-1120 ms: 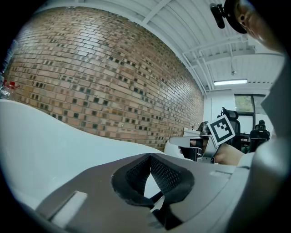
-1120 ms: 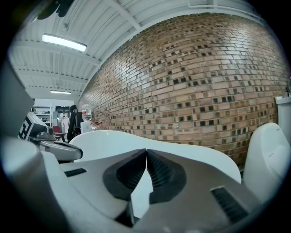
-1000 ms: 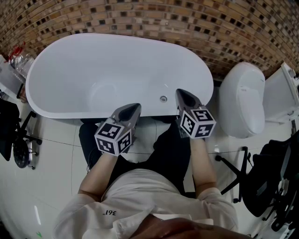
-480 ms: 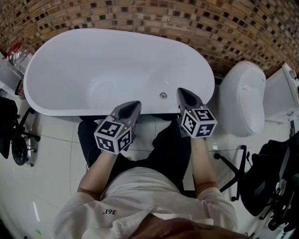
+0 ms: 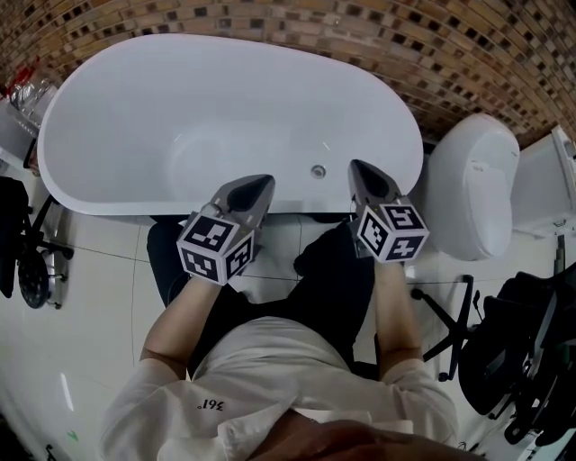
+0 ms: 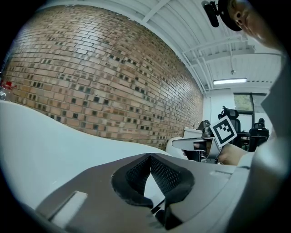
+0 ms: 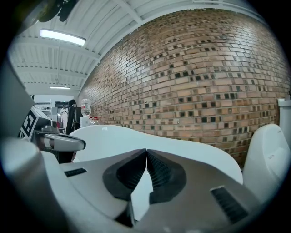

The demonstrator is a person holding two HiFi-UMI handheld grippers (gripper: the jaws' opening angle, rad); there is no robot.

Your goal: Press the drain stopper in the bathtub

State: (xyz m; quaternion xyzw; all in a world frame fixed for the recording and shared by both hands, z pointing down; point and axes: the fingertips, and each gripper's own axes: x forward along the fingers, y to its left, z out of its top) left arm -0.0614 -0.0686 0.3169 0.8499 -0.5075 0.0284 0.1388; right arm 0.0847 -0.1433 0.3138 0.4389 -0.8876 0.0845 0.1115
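The drain stopper is most likely the small round metal fitting low on the near inner wall of the white bathtub. It is too small in the head view to tell a stopper from an overflow cap. Neither gripper view shows it, since both look over the tub's rim toward the brick wall.

The right gripper is just beside the fitting, at the near rim and a little to its right. Its jaws are closed tip to tip with nothing between them. The left gripper hovers over the same rim, further from the fitting. Its jaws are also closed and empty.

The press has not begun, and the right gripper looks the natural one to make it:
- Keep the jaws closed so the joined tips act as one blunt point.
- Tip the gripper down over the rim and set the point on the centre of the cap.
- Push straight along the cap's axis. An off-centre or slanted push would likely skid on the glossy surface.
- Keep the left gripper clear.

A toilet stands to the right of the tub, on the tiled floor.
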